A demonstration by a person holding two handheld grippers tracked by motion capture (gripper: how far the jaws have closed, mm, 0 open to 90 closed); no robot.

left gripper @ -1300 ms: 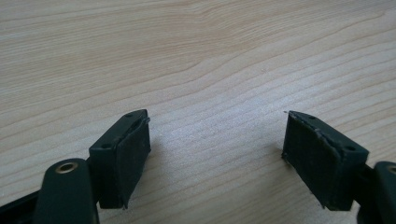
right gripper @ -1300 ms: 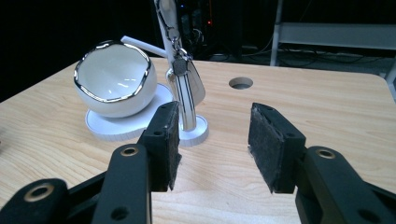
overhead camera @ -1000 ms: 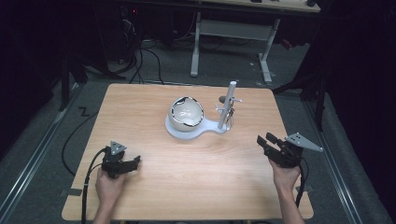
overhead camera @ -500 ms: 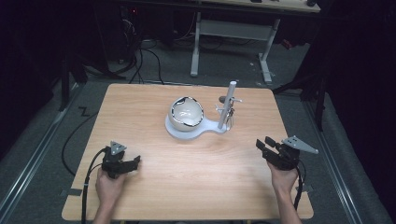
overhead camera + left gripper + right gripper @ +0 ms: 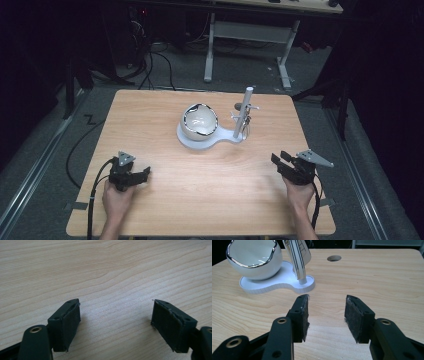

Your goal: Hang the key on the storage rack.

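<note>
in the high view the left gripper [image 5: 142, 173] and right gripper [image 5: 278, 160] rest near the table's [image 5: 210, 200] front corners, well apart from the white bowl [image 5: 199, 121] on its stand [image 5: 220, 140] mid-table. the left gripper view shows jaws wide apart over bare wood, empty. the right gripper view shows jaws apart, nothing between them, the bowl [image 5: 254, 260] beyond.

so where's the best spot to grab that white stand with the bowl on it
Probably the upright post: slim and standing clear of the bowl, so jaws fit around it. Come in level from the right gripper's side, pads either side. The flat base lies flush on the table, hard to pinch.
</note>
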